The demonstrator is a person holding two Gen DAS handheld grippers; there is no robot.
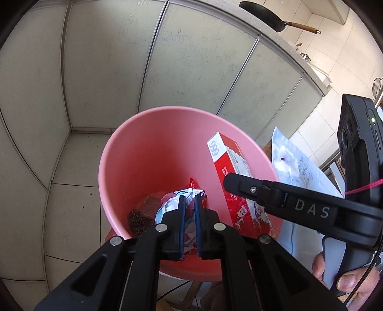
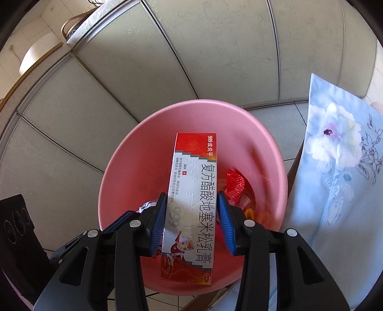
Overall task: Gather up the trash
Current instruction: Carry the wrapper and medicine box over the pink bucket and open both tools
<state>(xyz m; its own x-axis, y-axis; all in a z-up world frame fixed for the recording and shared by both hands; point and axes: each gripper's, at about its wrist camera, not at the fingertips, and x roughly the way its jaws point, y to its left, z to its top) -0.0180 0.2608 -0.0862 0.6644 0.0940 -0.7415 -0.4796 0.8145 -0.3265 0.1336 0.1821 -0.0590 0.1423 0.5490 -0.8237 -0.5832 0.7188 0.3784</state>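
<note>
A pink plastic bin (image 1: 143, 148) stands on the tiled floor below both grippers. My left gripper (image 1: 189, 201) is shut on a crumpled white, blue and red paper wad (image 1: 189, 192), held over the bin's mouth. My right gripper (image 2: 192, 203) is shut on a long red and white ointment box (image 2: 191, 191), its blue pads pressing the box's two long sides, above the pink bin (image 2: 148, 148). In the left wrist view the same box (image 1: 229, 162) and the right gripper's finger (image 1: 239, 184) show over the bin's right side. Red foil wrapper (image 2: 235, 184) and brown scraps (image 1: 143, 213) lie inside.
Grey-white cabinet doors (image 1: 107, 59) rise behind the bin. A light blue floral cloth (image 2: 335, 167) hangs over a table edge to the right. A black pan (image 1: 263, 15) sits on the countertop. A person's hand (image 1: 347, 280) holds the right gripper's handle.
</note>
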